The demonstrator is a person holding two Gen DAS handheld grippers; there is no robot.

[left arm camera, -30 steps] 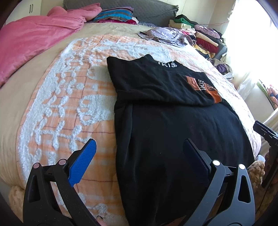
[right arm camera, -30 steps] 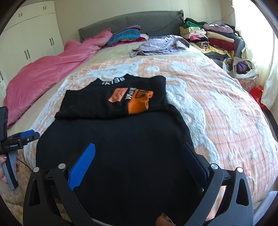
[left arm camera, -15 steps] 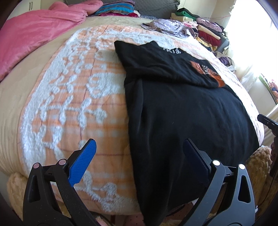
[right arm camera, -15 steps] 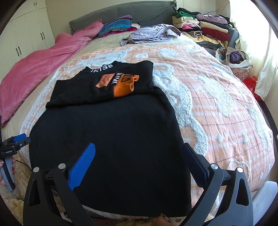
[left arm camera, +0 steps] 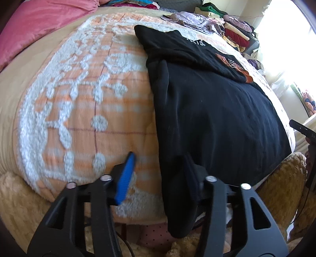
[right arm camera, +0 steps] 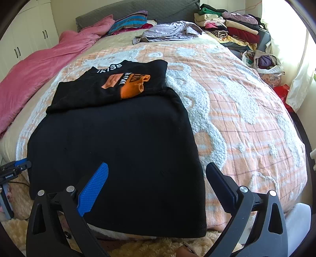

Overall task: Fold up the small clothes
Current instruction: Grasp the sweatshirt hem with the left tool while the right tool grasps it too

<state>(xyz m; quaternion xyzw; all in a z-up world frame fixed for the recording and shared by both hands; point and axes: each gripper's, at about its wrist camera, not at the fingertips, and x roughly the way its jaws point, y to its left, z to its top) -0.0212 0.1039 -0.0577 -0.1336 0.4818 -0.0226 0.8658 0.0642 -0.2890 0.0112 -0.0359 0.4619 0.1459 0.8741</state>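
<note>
Bed (right arm camera: 246, 122) under an orange-and-white quilt, grey headboard (right arm camera: 138, 9) behind, white wardrobe (right arm camera: 25, 37) beside, bright window (right arm camera: 308, 29) opposite.

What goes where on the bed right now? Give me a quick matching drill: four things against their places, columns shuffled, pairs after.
Things:
1. black T-shirt
2. pink blanket
3. lilac shirt
4. stack of folded clothes

Places:
A. crumpled near the headboard, mid-bed
B. spread flat at the near edge, top part folded over with the orange print showing
C. piled at the far right corner by the window
D. bunched along the left side of the bed

Pairs: 1-B, 2-D, 3-A, 4-C
</note>
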